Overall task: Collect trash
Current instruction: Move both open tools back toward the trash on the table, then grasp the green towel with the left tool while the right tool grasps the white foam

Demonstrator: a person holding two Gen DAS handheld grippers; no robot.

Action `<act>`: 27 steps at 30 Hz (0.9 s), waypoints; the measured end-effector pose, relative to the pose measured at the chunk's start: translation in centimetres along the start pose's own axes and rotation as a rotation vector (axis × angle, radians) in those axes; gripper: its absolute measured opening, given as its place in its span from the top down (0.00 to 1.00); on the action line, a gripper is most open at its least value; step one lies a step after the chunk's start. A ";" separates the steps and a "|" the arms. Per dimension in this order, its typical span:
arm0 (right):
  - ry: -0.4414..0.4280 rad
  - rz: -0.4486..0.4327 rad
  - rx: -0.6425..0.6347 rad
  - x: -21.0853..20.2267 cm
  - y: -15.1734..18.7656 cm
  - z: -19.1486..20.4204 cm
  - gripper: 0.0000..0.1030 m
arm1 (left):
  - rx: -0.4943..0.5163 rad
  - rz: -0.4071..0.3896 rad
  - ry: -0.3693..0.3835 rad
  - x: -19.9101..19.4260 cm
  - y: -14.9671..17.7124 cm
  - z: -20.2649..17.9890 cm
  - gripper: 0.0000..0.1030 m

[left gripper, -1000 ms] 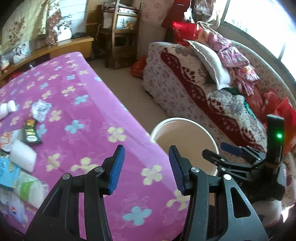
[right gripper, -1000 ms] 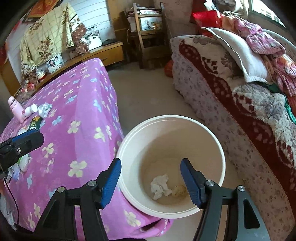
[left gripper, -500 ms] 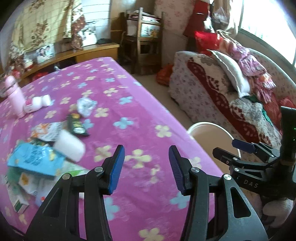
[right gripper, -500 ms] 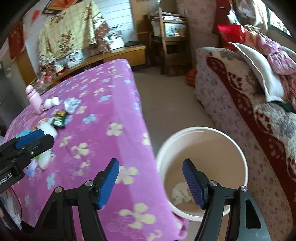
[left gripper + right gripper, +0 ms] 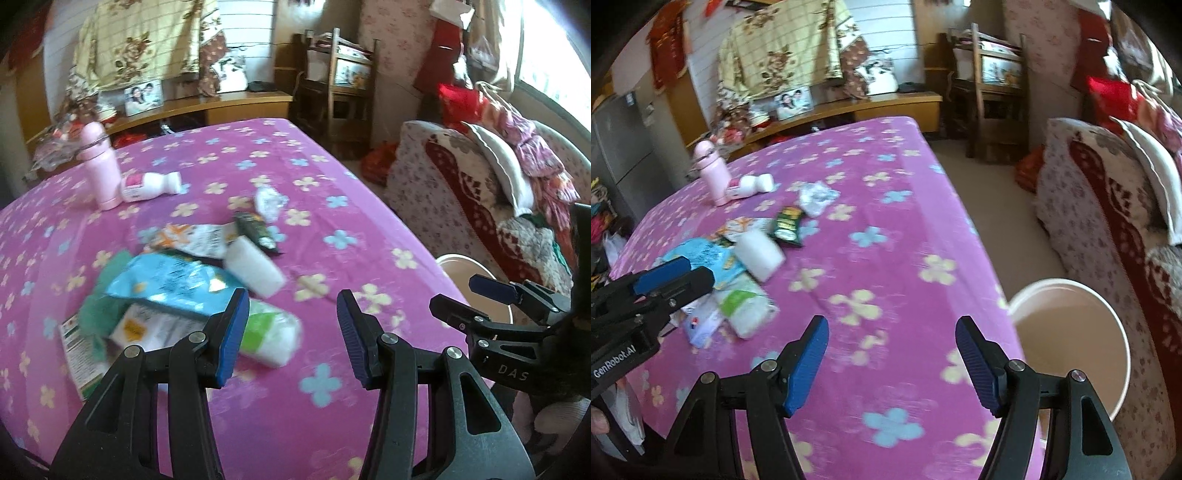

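Purple cloth with a flower print covers the worktop (image 5: 332, 177), and most of the trash is seen gathered toward its left side: a blue packet (image 5: 166, 280), a white block (image 5: 255, 266), a green-and-white pack (image 5: 269, 332), a dark wrapper (image 5: 256, 232), an orange-and-white wrapper (image 5: 192, 236) and a crumpled clear wrapper (image 5: 269, 199), some overlapping one another. Nearer the far left corner a pink bottle (image 5: 99, 166) is standing, with a small white bottle (image 5: 151, 186) lying beside it. A cream bucket (image 5: 1108, 306) is placed on the floor just off the worktop's right edge, beside a patterned sofa (image 5: 1089, 192); its contents cannot be made out in these views. The left gripper (image 5: 290, 332) is held above the near part of the pile, its jaws apart with nothing between them. The right gripper (image 5: 892, 363) is held over bare cloth near the right edge, its jaws standing wide and likewise empty. Since the whole pile is lying on the cloth and neither gripper carries anything, the bulk of the collecting is judged to be left: each piece has yet to be picked up and carried to the bucket. Whether the two bottles count as trash cannot be told.
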State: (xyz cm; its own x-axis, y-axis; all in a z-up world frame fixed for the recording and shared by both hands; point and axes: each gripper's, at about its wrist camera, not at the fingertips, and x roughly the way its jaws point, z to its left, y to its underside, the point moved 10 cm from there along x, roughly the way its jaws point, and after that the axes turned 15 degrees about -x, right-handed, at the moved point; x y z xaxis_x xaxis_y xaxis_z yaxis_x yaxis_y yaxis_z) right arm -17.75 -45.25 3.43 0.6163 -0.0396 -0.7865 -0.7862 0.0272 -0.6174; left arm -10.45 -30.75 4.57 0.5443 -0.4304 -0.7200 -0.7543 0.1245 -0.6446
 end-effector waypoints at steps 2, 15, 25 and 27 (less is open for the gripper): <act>-0.015 -0.006 -0.018 0.2 -0.6 1.3 0.33 | -0.015 -0.005 -0.014 -0.5 -0.1 1.4 0.54; -0.106 -0.013 -0.120 1.9 -3.4 8.8 0.31 | -0.128 -0.011 -0.101 -2.9 -0.6 11.9 0.54; -0.160 -0.012 -0.150 3.9 -5.4 11.6 0.30 | -0.234 0.040 -0.113 -1.9 -1.0 18.0 0.48; -0.166 -0.016 -0.144 4.7 -6.1 11.5 0.30 | -0.241 0.043 -0.109 -1.5 -1.3 18.5 0.48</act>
State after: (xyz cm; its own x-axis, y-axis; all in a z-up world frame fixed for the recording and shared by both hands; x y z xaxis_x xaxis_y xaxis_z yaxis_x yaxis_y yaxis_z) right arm -9.52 -34.08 3.34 0.6182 0.1268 -0.7757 -0.7676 -0.1151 -0.6305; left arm -3.44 -13.70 1.73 0.5367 -0.3289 -0.7770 -0.8358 -0.0815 -0.5429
